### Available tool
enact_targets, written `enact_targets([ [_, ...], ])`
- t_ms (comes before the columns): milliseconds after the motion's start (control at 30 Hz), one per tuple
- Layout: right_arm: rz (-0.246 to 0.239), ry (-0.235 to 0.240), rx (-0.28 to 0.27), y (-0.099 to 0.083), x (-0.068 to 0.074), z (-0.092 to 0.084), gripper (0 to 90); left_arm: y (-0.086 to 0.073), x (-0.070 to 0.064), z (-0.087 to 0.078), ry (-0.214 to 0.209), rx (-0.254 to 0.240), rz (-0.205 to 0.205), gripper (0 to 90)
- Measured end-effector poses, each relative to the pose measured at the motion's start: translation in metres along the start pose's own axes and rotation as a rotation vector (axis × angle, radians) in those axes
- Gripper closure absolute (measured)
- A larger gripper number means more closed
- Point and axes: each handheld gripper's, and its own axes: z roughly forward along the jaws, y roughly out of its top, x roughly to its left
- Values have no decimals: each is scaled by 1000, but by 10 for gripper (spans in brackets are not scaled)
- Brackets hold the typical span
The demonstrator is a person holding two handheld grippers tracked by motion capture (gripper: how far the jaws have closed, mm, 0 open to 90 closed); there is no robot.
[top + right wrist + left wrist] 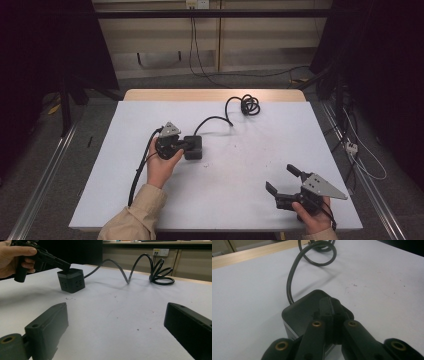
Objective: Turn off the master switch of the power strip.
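Note:
A black cube-shaped power socket (pixel 194 148) (pixel 297 312) (pixel 71 281) stands left of the middle of the white table (pixel 240 200). Its black cable (pixel 214 120) (pixel 291 280) (pixel 122 271) runs to a coil (pixel 248 105) (pixel 161 275) at the far edge. My left gripper (pixel 188 145) (pixel 329 303) (pixel 65 266) is shut, its jaws pressed together with nothing between them, and the tips rest on the cube's top. My right gripper (pixel 281 178) (pixel 116 308) stands open near the front right corner, with bare table between its jaws, pointing toward the cube.
The table's wooden far edge (pixel 215 94) shows beyond the white sheet. Wall cables (pixel 195 55) hang behind it, and more cables (pixel 360 150) lie on the floor at the right. Dark frames stand on both sides.

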Motion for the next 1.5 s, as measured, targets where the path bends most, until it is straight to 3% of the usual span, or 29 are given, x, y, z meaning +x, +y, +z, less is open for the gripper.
enact_targets([
  [567,-2,-1,0,0,-1,-1,49,1,-3,1,16,6,22,900],
  [900,-3,-2,0,0,-1,-1,49,1,-4,0,21,9,21,900],
  [1000,-1,-3,-2,0,-2,-2,49,1,-3,0,9,3,4,900],
  [1233,-2,0,2,-1,-1,-1,49,0,-1,-3,54,9,24,900],
  [1433,-2,1,3,-1,0,0,49,-7,5,-8,13,-20,-10,900],
  [1500,-2,2,2,-1,0,0,49,-6,4,-8,28,-15,20,900],
])
